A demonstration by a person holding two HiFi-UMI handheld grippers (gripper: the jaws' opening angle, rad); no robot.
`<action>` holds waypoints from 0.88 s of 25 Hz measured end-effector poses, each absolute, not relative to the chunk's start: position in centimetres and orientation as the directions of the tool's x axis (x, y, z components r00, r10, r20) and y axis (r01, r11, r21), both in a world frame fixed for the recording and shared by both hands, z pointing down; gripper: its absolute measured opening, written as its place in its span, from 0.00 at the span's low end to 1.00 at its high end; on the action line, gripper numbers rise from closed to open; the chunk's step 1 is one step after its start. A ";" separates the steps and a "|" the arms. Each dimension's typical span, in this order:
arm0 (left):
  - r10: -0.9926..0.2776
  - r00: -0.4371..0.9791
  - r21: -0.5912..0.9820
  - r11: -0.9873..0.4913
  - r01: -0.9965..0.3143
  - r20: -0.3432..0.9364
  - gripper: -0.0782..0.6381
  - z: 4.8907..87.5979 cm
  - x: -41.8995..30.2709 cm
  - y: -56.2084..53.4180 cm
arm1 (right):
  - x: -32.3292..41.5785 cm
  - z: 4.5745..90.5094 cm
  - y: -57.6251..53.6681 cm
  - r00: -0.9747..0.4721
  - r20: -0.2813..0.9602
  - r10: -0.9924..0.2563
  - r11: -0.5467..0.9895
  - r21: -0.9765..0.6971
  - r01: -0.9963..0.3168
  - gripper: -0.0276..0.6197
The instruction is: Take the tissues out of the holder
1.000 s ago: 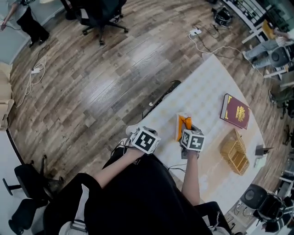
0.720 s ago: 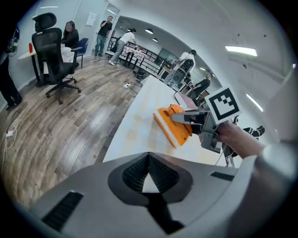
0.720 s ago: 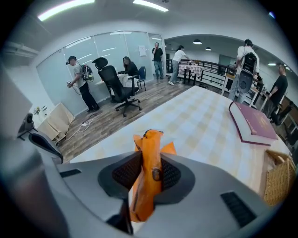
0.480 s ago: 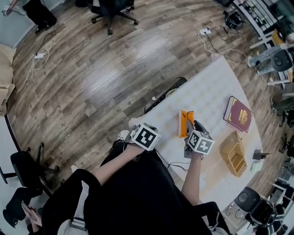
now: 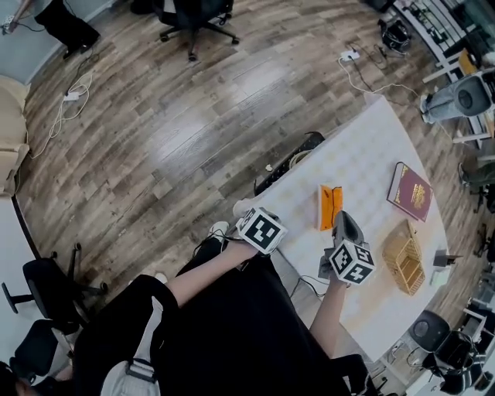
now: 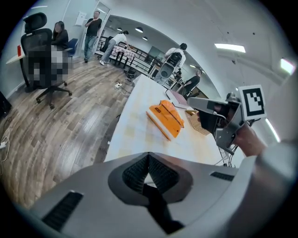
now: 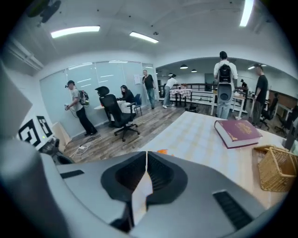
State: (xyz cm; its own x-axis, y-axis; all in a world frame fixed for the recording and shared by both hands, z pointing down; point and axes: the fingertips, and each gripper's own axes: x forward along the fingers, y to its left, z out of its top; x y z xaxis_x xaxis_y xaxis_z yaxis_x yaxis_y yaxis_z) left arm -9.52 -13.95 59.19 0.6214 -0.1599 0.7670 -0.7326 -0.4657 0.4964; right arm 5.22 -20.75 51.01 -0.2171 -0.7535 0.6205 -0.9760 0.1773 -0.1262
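An orange tissue holder point(image 5: 330, 207) lies flat on the pale table point(image 5: 363, 147); in the left gripper view the holder point(image 6: 165, 120) is mid-table. My right gripper point(image 5: 343, 219) hovers just to the holder's near right, and the left gripper view shows this right gripper point(image 6: 193, 109) from the side. In the right gripper view my right gripper point(image 7: 146, 160) is shut, with a thin pale tissue point(image 7: 141, 193) pinched between the pads and a sliver of orange holder point(image 7: 162, 151) just past the tips. My left gripper point(image 5: 269, 226) hangs at the table's near edge. The left gripper point(image 6: 148, 162) is shut and holds nothing.
A maroon book point(image 5: 411, 192) and a wicker basket point(image 5: 404, 257) sit on the table right of the holder. A black power strip point(image 5: 288, 164) lies along the table's left edge. An office chair point(image 5: 193, 15) and several people stand farther off on the wooden floor.
My right gripper has come off the top of the orange holder and drawn back to its near right side. The left gripper has stayed by the table edge.
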 end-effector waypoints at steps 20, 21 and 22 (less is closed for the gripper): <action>-0.161 0.615 0.438 -0.567 -0.698 0.772 0.11 58.4 -14.6 -12.8 | -7.3 55.1 -13.7 -0.299 0.708 -0.640 0.138 -0.277 -0.951 0.06; -0.143 0.622 0.445 -0.579 -0.683 0.770 0.11 58.3 -14.3 -12.5 | -7.0 55.0 -13.4 -0.283 0.708 -0.647 0.116 -0.275 -0.954 0.06; -0.127 0.629 0.449 -0.594 -0.668 0.767 0.11 58.3 -14.0 -12.2 | -6.7 54.9 -13.0 -0.269 0.707 -0.654 0.094 -0.277 -0.956 0.06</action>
State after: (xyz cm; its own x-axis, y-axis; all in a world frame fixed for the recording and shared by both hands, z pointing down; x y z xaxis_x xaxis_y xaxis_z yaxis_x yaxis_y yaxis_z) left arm -13.97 -12.16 58.30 0.6288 -0.1273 0.7671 -0.6678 -0.5937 0.4489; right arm -6.73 -12.97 54.89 -0.2691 -0.6535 0.7074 -0.9563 0.0941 -0.2768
